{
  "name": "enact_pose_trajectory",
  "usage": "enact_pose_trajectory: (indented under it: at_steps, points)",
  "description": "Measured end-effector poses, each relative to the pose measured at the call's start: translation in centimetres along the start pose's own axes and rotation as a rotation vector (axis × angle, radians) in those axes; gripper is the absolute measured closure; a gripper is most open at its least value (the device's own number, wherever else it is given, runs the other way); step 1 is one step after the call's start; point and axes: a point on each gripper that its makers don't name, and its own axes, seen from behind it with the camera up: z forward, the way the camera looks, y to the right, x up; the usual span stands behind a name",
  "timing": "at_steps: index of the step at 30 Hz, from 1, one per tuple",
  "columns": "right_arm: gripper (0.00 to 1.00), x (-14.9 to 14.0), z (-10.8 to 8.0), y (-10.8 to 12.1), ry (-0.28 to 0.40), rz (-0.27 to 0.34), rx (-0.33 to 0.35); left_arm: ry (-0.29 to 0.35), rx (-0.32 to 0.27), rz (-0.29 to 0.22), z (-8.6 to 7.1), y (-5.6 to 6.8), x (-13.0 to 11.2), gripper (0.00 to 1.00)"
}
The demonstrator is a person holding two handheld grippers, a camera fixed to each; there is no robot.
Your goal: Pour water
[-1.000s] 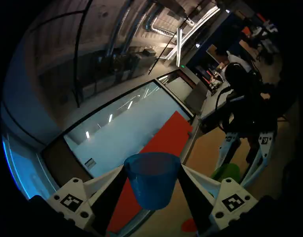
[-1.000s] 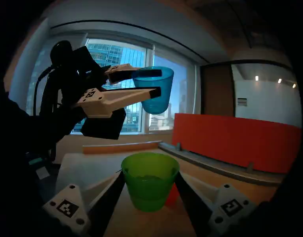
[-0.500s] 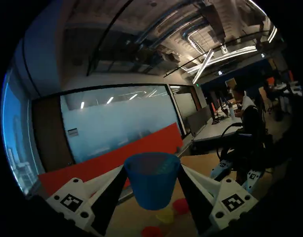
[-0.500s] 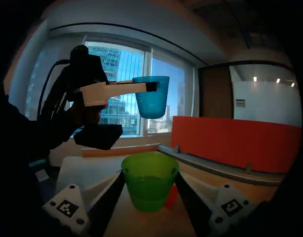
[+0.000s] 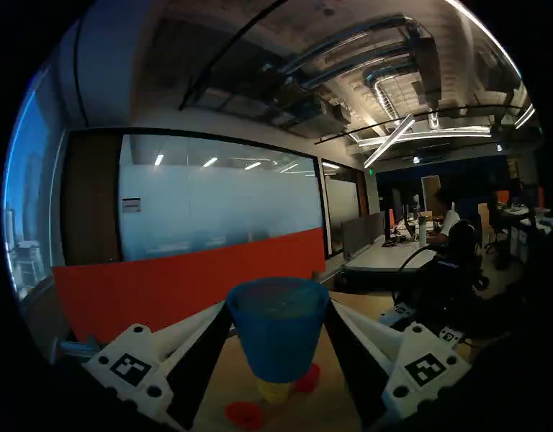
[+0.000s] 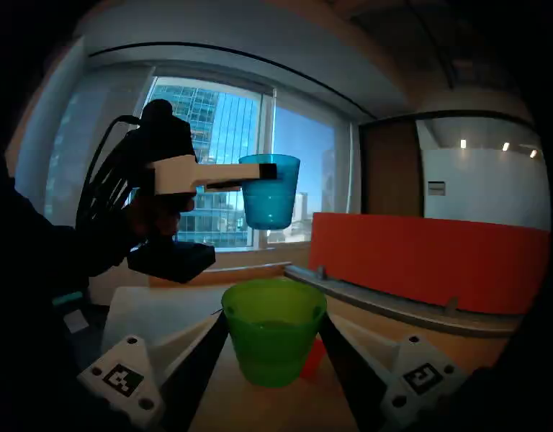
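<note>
In the left gripper view my left gripper (image 5: 278, 333) is shut on an upright blue cup (image 5: 278, 338). In the right gripper view my right gripper (image 6: 273, 344) is shut on a green cup (image 6: 273, 331) with water in its lower part. That view also has the left gripper (image 6: 233, 173) up and to the left, level, carrying the blue cup (image 6: 269, 191) upright above and a little behind the green one. A person's hand (image 6: 150, 212) grips its handle. The right gripper (image 5: 420, 320) lies low at the right in the left gripper view.
A wooden table (image 6: 276, 403) lies under both cups. Small red and yellow cups (image 5: 276, 389) stand on it below the blue cup, and a red one (image 6: 314, 356) sits behind the green cup. An orange partition (image 6: 435, 259) lines the table's far side. A window (image 6: 219, 173) is behind.
The left gripper has turned from tilted back to level, bringing the blue cup upright, and it has drawn slightly away. The right gripper and green cup have stayed still.
</note>
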Motion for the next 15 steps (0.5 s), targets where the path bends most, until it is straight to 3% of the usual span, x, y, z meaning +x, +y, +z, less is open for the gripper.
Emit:
enact_pose_trajectory:
  at_steps: [9,15]
  points:
    - [0.11,-0.3,-0.7,1.9,-0.009,0.005,-0.038,-0.022,0.026,-0.005,-1.3,-0.6,-2.3,0.14]
    - [0.11,-0.3,-1.6,3.4,-0.013,0.003,-0.071,-0.037,0.038,-0.051,-2.3,-1.3,-4.2,0.14]
